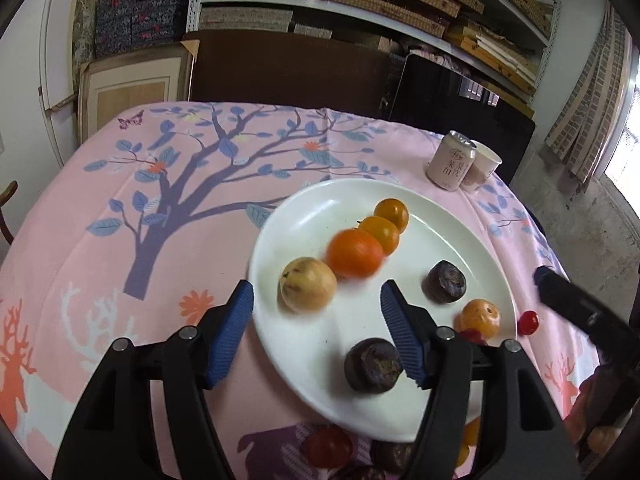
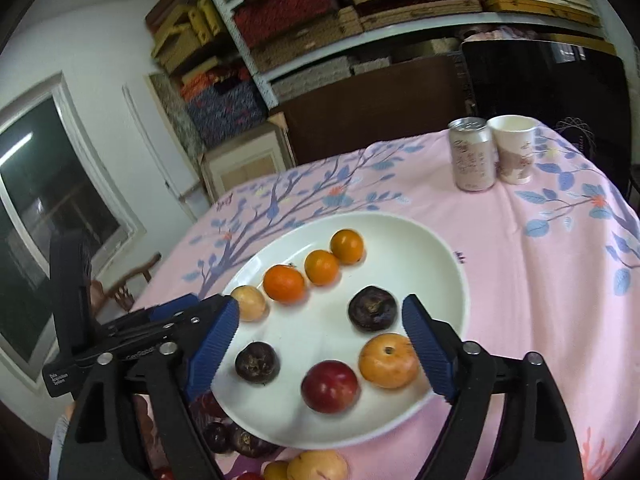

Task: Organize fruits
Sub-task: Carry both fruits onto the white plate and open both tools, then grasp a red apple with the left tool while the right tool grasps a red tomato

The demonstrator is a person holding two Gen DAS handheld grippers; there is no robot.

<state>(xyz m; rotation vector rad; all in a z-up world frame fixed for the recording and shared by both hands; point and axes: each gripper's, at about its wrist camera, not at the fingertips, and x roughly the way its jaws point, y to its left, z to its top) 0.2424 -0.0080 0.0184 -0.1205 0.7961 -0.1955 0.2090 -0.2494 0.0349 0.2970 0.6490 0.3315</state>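
Plate: glossy white ceramic look. Tablecloth: matt printed cloth. Right gripper: matt black plastic, ribbed blue pads. Beyond it, can: shiny metal top.

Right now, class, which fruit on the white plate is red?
The red plum-like fruit at the near edge of the white plate, between a dark purple fruit and a pale orange one. All others are orange, yellowish or dark purple.
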